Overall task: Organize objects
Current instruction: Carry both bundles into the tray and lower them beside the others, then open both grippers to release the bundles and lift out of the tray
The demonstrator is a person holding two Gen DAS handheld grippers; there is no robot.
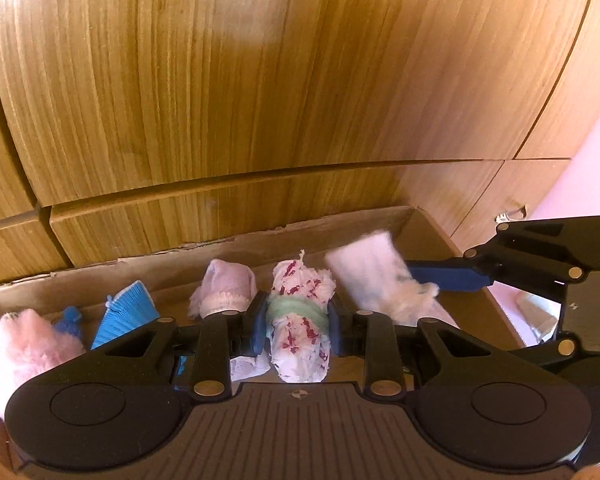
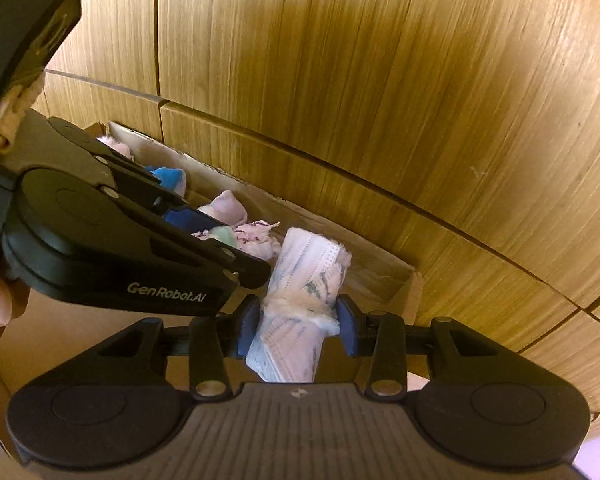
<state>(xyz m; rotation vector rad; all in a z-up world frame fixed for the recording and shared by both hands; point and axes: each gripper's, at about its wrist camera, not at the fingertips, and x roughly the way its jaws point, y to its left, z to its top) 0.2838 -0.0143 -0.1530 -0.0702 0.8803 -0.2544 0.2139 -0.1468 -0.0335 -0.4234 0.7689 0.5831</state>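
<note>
Four sock rolls already line the cardboard box (image 1: 340,224) along its back wall. The left gripper (image 1: 299,330) clamps a floral sock roll (image 1: 300,320) and the right gripper (image 2: 297,326) a white one (image 2: 300,280) – both low over the box's right end, not yet released.

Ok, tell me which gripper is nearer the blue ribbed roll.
Left. The left gripper, holding the floral roll, sits two rolls from the blue ribbed roll. The right gripper, on the white roll, is further along, at the box's far end.
</note>
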